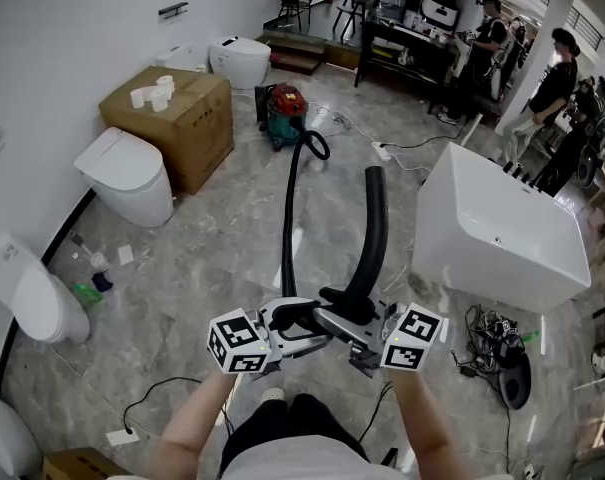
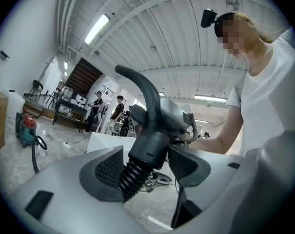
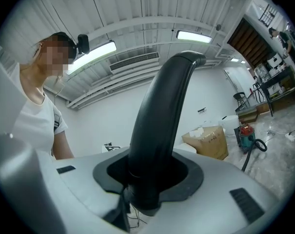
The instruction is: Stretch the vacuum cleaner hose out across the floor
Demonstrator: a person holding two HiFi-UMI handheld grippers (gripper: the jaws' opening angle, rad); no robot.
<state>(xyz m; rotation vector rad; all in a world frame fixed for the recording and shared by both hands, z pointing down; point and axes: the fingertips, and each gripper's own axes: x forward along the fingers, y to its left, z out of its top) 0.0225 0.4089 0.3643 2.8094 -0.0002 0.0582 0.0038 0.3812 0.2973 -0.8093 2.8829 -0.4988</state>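
**Hose end in both tongs, slack left near the machine**

Hose (image 1: pixel 287 208) runs from the vacuum cleaner (image 1: pixel 287 113) at the far side of the room, along the marble floor (image 1: pixel 197 258), and up to where you stand. You hold its free end off the ground.

Your left gripper (image 2: pixel 145 167) is closed round the spot where the ribbed hose meets its smooth cuff (image 2: pixel 149 147), and the pads look to touch it on either side. That seems a sensible place to grip. The flexible part starts there, so holding it should stop the hose folding over just below the rigid piece.

Your right gripper (image 3: pixel 149 179) is clenched on the curved tube (image 1: pixel 375 228), which fills the gap between its pads and rises up and away from you. It is stiff, so it probably gives you the steering while the left tongs carry the pull.

The two grips sit just beside each other, which keeps the joint between them from being bent.

A small loop lies beside the vacuum cleaner (the one bit of slack that shows), so I judge the stretch unfinished. You stand in the open lane between the toilet (image 1: pixel 132 173) and the bathtub (image 1: pixel 502 228), which leaves the hose a clear line.
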